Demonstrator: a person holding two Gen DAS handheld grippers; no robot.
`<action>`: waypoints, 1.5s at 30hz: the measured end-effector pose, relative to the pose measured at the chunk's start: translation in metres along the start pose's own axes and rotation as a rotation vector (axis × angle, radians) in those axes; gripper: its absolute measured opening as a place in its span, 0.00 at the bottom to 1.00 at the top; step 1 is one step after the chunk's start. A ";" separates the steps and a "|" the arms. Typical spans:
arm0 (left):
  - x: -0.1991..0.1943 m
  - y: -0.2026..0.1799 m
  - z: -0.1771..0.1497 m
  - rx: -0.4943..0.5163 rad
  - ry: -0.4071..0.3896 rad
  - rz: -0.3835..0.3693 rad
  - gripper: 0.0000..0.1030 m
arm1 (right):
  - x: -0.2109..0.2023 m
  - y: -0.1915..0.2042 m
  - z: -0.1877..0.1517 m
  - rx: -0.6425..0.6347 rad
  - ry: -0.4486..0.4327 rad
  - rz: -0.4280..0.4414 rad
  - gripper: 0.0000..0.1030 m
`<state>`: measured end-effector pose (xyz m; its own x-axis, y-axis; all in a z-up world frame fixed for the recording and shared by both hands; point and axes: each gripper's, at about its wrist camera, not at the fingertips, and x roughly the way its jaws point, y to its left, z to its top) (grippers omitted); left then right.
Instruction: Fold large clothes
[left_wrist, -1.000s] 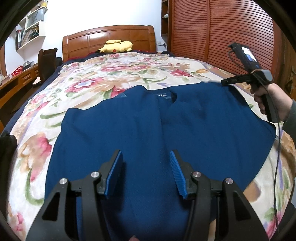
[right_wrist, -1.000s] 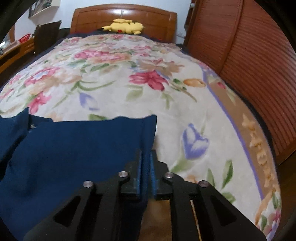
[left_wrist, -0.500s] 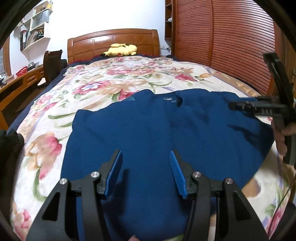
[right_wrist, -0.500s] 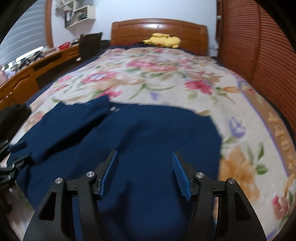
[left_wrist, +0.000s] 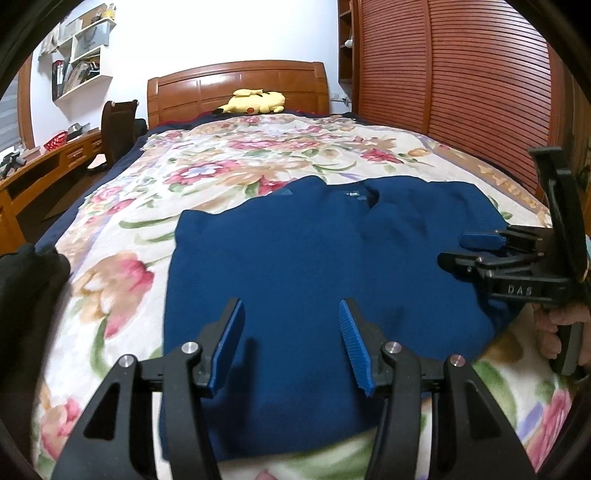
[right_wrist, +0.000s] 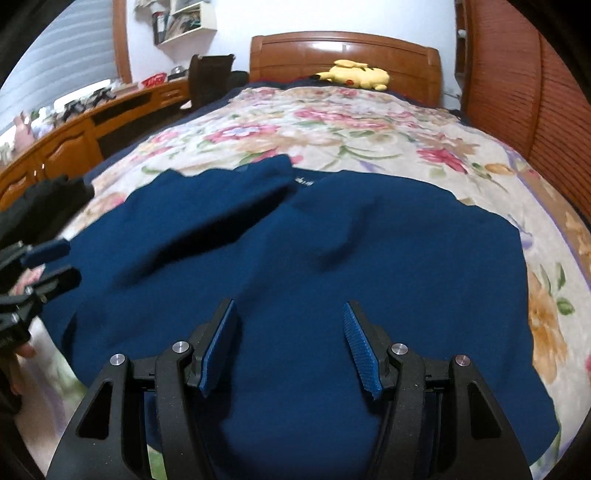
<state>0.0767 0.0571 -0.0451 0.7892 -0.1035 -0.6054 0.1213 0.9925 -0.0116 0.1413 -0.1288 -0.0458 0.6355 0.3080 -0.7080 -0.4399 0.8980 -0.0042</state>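
My left wrist camera is sitting just behind the left gripper (left_wrist: 291, 347), looking along its fingers and tilting down over the near end of the bed (left_wrist: 122, 280) toward the headboard (left_wrist: 236, 88). It is hovering close above the navy garment (left_wrist: 295, 258). My right wrist camera is riding behind the right gripper (right_wrist: 290, 347), facing the same way, also angling down and close over the cloth. Both views are sharing the garment, the floral bedspread, the headboard and the yellow plush toy (right_wrist: 354, 75). Each is catching the other gripper at its edge: the right one at the left view's right side, the left one at the right view's left side.
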 end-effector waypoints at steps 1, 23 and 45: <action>-0.003 0.002 -0.003 0.001 0.000 0.004 0.50 | -0.001 0.004 -0.002 -0.021 -0.002 -0.013 0.59; -0.024 0.060 -0.057 -0.173 0.079 0.076 0.51 | -0.027 0.011 -0.030 -0.125 -0.010 0.002 0.59; -0.003 0.059 -0.069 -0.182 0.168 0.077 0.50 | -0.022 0.012 -0.037 -0.150 0.026 0.023 0.59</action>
<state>0.0403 0.1204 -0.0987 0.6792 -0.0301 -0.7333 -0.0575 0.9939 -0.0941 0.0983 -0.1362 -0.0560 0.6082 0.3184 -0.7271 -0.5455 0.8331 -0.0914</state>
